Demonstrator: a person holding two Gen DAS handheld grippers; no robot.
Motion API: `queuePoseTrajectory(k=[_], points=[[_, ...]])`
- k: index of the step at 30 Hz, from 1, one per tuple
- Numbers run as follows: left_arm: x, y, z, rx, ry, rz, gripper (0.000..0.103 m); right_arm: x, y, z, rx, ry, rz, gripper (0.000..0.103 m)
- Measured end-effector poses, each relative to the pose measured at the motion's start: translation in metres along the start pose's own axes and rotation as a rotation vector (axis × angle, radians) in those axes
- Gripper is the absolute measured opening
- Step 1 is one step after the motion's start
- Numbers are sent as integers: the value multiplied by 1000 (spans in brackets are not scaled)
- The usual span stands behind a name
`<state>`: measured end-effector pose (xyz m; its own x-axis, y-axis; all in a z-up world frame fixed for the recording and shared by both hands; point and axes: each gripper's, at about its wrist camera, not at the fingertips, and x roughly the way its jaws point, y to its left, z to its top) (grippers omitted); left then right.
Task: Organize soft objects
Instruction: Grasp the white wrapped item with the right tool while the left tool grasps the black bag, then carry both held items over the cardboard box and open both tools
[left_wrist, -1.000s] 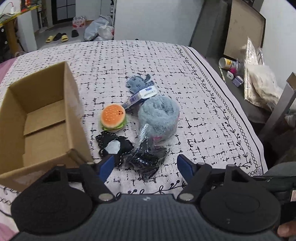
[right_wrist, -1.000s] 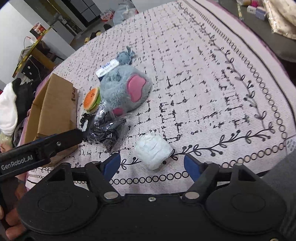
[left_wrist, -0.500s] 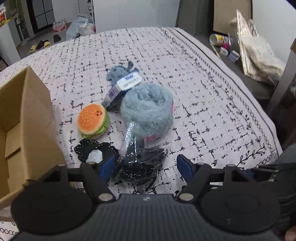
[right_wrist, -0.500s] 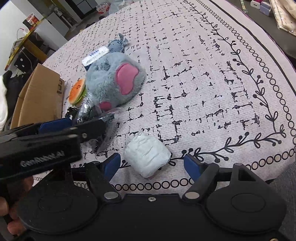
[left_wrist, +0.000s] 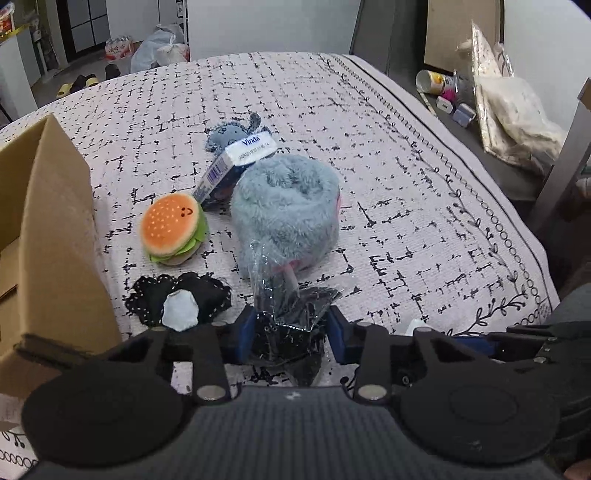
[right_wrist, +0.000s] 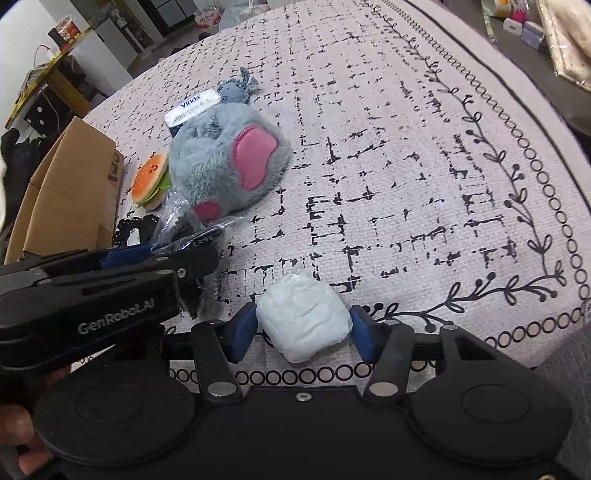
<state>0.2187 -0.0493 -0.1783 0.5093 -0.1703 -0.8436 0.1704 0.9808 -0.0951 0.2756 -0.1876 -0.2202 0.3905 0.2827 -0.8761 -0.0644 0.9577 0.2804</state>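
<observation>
Centrally, the clear bag of black items (left_wrist: 291, 325) lay on the patterned cloth (left_wrist: 406, 206) between the closing left gripper (left_wrist: 291, 334) pads, while the closing right gripper (right_wrist: 303, 326) flanked the white bundle (right_wrist: 303, 321), near the plush paw (right_wrist: 225, 166).

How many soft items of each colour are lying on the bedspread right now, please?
Grey: 2, fluffy paw plush and small grey plush
Black: 2, lace piece and bagged black item
White: 2, white bundle and tissue pack
Orange: 1, burger plush
Total: 7
</observation>
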Motion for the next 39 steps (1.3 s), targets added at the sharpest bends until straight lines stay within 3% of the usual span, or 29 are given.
queuePoseTrajectory(k=[19, 39], points=[[-93, 14, 9, -50, -199, -15, 39, -71, 38, -3, -96, -144, -61, 53], [-154, 77, 15, -172, -340, 52, 39, -106, 101, 11, -195, -231, -28, 53]])
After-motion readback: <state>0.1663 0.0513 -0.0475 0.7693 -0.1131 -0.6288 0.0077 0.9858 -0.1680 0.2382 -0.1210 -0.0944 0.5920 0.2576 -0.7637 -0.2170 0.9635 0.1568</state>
